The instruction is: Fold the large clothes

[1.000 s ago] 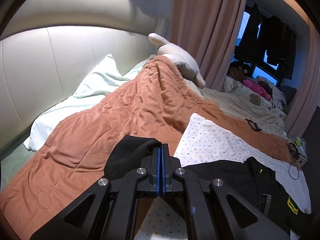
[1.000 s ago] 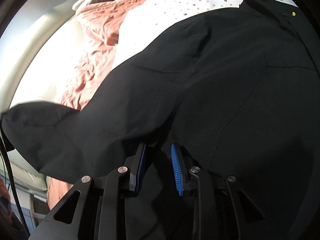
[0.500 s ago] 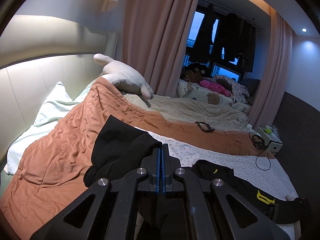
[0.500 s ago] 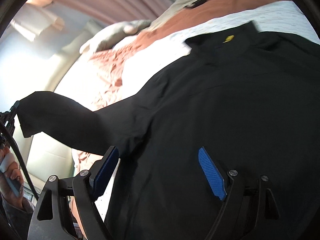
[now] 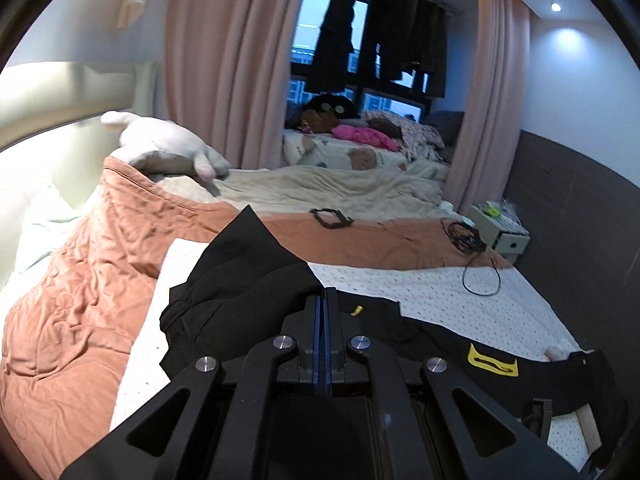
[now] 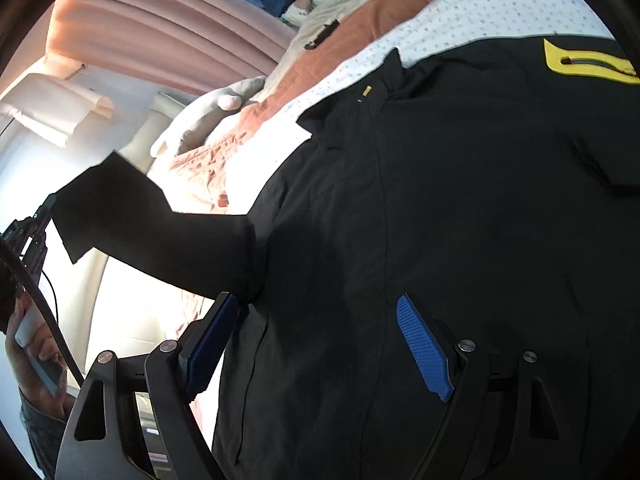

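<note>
Lifted across the black jacket [image 5: 240,280], its sleeve [image 6: 132,220] stays pinched in the left hand-held gripper [image 5: 322,312]; right hand-held gripper [image 6: 316,344] gapes wide, empty.

I'm looking into a home bedroom: a bed [image 5: 460,292] with a padded headboard [image 5: 48,148], an orange quilt [image 5: 80,280], a plush toy [image 5: 168,148], pink curtains [image 5: 228,64] at a dark window [image 5: 316,32], and a nightstand [image 5: 500,232] by the wall.

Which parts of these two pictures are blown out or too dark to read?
Right wrist view: the headboard glares white, and the black garment shows little detail. Left wrist view: evener light, a glaring ceiling spot, edges bent by the fisheye.
</note>
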A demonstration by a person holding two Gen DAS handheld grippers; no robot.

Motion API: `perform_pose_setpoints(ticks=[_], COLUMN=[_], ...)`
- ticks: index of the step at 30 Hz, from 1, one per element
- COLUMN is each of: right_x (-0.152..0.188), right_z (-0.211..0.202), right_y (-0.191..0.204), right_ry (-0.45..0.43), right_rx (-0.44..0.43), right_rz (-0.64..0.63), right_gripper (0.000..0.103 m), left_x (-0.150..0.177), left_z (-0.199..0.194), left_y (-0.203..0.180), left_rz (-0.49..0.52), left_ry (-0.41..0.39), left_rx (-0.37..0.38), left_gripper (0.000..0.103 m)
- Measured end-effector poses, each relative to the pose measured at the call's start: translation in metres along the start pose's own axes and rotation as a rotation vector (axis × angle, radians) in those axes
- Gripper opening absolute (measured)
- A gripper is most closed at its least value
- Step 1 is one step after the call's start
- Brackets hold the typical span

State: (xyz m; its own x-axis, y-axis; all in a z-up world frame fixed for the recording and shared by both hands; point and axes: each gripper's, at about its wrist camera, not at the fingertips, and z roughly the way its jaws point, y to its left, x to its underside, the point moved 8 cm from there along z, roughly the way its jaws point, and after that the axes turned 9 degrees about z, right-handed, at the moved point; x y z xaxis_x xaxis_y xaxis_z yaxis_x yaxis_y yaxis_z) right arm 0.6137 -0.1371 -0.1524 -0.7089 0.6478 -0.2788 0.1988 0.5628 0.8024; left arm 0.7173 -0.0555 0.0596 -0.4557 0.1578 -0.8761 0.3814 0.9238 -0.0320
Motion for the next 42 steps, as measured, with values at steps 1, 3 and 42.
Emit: perform_pose_setpoints(ticks=[1, 3, 42], right_x=[-0.006, -0.015, -0.005], right_z=[0.009, 0.011, 0.032], right_y=[-0.001, -0.014, 0.015], right_ry=[-0.004, -0.009, -0.119], right_rx=[0.0, 0.004, 0.273], right_rz=[0.006, 0.043, -0.229], right_gripper=[0.081, 0.081, 0.086], left_x=[0.001, 0.009, 0.21], left_z=[0.006, 0.021, 0.042], left_y=[-0.009, -0.028, 0.009], left_rz=[0.005, 0.024, -0.142], left_ry=[0.011, 0.039, 0.375], left_rx=[0.01, 0.035, 0.029], left_gripper=[0.004, 0.004, 0.103])
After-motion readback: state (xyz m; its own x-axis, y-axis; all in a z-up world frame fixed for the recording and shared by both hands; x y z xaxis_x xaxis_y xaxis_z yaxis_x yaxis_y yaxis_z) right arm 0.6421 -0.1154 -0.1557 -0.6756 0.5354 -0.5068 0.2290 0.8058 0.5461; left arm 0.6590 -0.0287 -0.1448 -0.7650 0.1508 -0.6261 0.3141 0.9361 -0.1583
